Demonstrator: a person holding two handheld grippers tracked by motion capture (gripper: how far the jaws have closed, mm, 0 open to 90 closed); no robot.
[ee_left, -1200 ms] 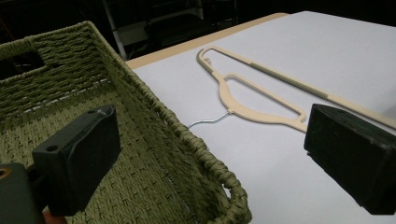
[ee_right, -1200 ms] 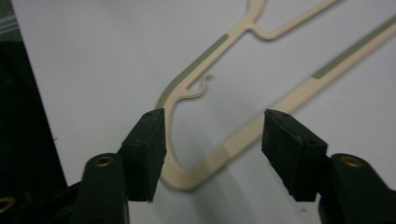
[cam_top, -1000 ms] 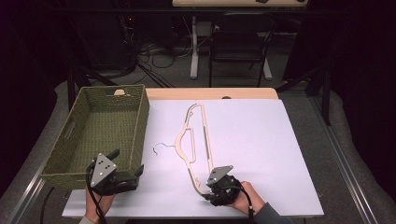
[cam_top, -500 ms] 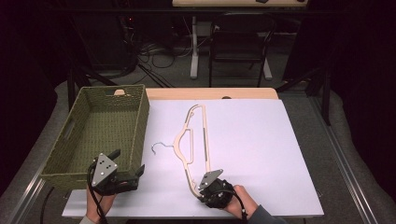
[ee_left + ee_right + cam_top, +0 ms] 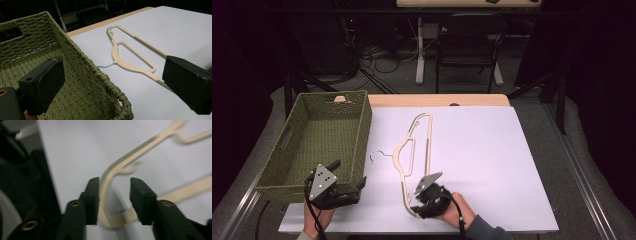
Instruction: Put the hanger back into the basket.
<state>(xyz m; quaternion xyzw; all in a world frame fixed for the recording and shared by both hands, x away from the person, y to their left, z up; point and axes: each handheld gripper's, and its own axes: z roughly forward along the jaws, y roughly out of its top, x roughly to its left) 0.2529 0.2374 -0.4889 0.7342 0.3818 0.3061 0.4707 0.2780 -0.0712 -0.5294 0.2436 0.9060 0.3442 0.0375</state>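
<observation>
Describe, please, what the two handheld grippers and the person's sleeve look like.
Both the left gripper and the right gripper are black, each topped by a grey three-cornered plate with dark dots. Their jaws are blocky black pads with brass-coloured rivets. A black cable trails from each. The sleeve is grey-blue.

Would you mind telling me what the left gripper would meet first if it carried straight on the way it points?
Probably the near rim of the green woven basket, which runs between the left gripper jaws; beyond lies the hanger.
</observation>
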